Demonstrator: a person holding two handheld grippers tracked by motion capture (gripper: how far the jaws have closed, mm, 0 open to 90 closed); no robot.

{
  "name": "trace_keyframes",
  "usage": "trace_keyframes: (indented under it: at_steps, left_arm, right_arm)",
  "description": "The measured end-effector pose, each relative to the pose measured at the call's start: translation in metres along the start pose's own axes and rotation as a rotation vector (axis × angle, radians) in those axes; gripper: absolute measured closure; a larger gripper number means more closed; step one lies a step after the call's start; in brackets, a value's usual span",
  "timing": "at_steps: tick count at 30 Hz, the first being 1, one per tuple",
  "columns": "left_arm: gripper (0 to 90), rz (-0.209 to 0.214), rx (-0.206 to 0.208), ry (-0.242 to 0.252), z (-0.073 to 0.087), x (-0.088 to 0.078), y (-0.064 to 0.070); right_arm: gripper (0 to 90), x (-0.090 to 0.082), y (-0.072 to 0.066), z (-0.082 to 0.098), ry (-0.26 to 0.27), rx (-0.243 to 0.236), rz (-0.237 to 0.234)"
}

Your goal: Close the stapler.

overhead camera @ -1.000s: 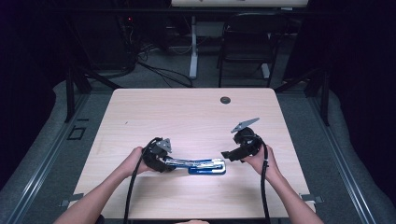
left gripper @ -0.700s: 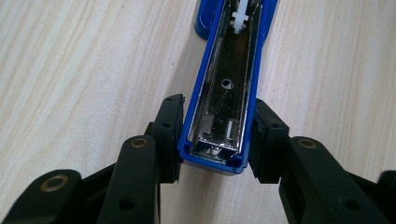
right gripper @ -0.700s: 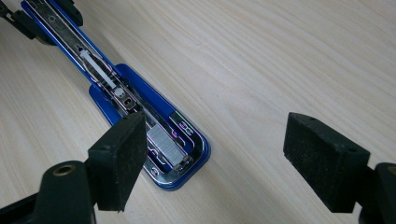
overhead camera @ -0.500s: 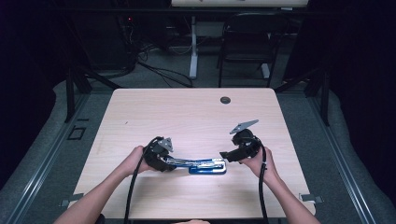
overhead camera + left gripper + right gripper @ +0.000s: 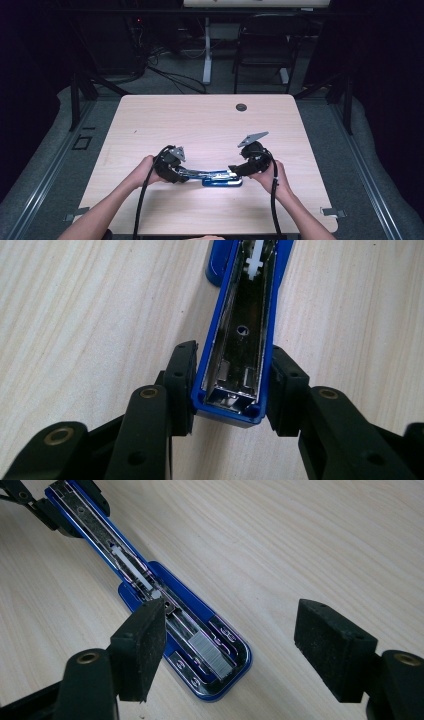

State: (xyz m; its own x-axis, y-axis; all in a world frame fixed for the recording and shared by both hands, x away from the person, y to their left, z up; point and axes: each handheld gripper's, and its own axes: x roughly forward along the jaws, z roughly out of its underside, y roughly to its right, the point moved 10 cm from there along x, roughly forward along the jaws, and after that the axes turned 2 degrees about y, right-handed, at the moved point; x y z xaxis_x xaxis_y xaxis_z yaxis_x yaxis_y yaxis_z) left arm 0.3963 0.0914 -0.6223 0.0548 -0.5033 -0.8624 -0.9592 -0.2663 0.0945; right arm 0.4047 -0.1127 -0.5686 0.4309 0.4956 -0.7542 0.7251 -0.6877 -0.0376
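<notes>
A blue stapler (image 5: 220,178) lies swung open flat on the wooden table (image 5: 200,125), near its front edge. My left gripper (image 5: 181,174) is shut on the end of the stapler's upper arm (image 5: 240,340), with both pads pressed against its blue sides. At the other end, a strip of staples (image 5: 212,652) sits in the metal channel of the stapler (image 5: 200,640). My right gripper (image 5: 236,170) hovers there, open. Its jaws have just been closing, and its pads (image 5: 142,642) stand apart from the stapler. The stapler's rounded end lies below the gap of the right gripper (image 5: 237,647).
A small black round grommet (image 5: 241,107) is set into the table's far side. Beyond the table stand a dark chair (image 5: 262,45) and a desk leg, with cables on the floor. The person's forearms enter from the bottom edge.
The right gripper has shifted a little left and down toward the stapler's near end. The left hand and the stapler have stayed put.
</notes>
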Motion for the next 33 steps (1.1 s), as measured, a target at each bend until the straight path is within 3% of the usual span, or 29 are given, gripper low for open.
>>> trace_keyframes:
  at_steps: [16,21,33]
  left_arm:
    - [61.8,0.000,0.001,-0.013,-0.0010,-0.0010,0.0004]
    - [61.7,0.007,-0.022,-0.022,-0.0013,-0.0011,0.0009]
    - [61.5,0.009,-0.025,-0.024,-0.0022,-0.0017,0.0010]
  right_arm:
    - [31.0,-0.0015,-0.0023,-0.0037,0.007,-0.004,0.007]
    - [31.3,-0.0015,-0.0034,-0.0055,0.020,-0.008,0.011]
    - [34.5,-0.0007,-0.0092,-0.0075,0.020,-0.025,0.006]
